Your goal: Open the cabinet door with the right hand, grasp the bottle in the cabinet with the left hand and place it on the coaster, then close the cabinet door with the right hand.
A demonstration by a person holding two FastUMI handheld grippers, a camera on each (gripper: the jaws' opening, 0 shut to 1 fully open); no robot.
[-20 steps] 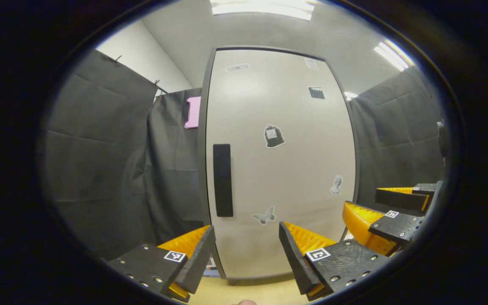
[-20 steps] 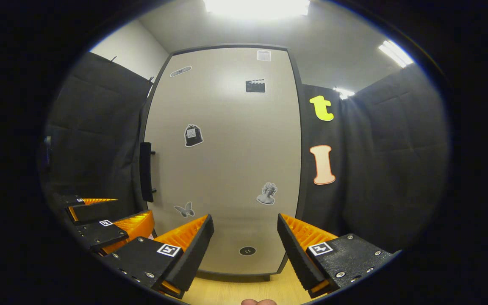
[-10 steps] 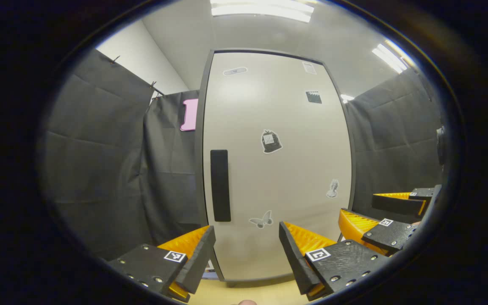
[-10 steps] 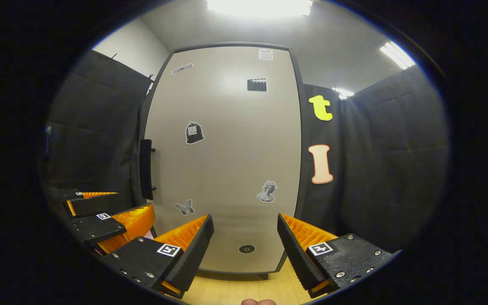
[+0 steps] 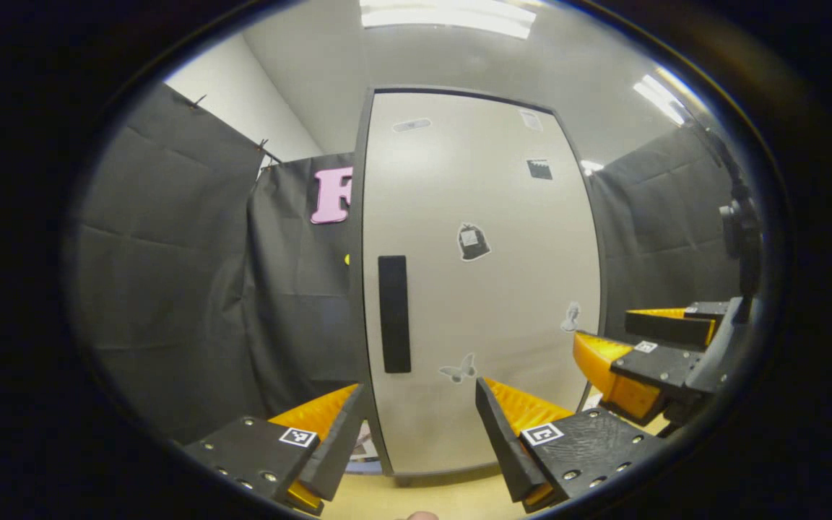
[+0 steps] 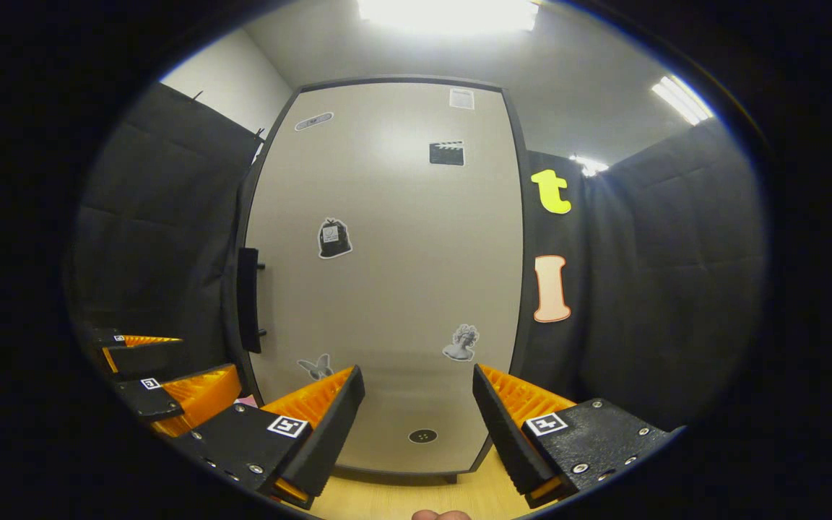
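Your left gripper view faces the cabinet door (image 5: pixel 488 289) head-on and near, handle (image 5: pixel 394 313) toward 11 o'clock, your right gripper view faces that same door (image 6: pixel 387 274) from its other side, handle (image 6: pixel 248 300) at 9 o'clock

1. Door (image 5: pixel 488 289) shut; cabinet interior hidden.
2. Stickers (image 6: pixel 334 238) on the door too small to make out.
3. Bench (image 6: pixel 401 498) cut off by the lower edge.
4. Flat items (image 5: pixel 367 444) behind the left fingers, partly hidden, unidentifiable.

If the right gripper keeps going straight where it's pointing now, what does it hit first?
Most likely the closed cabinet door: the right gripper is open and aims at its lower panel, well right of the handle. Nothing seems to lie between, though depth is hard to judge.
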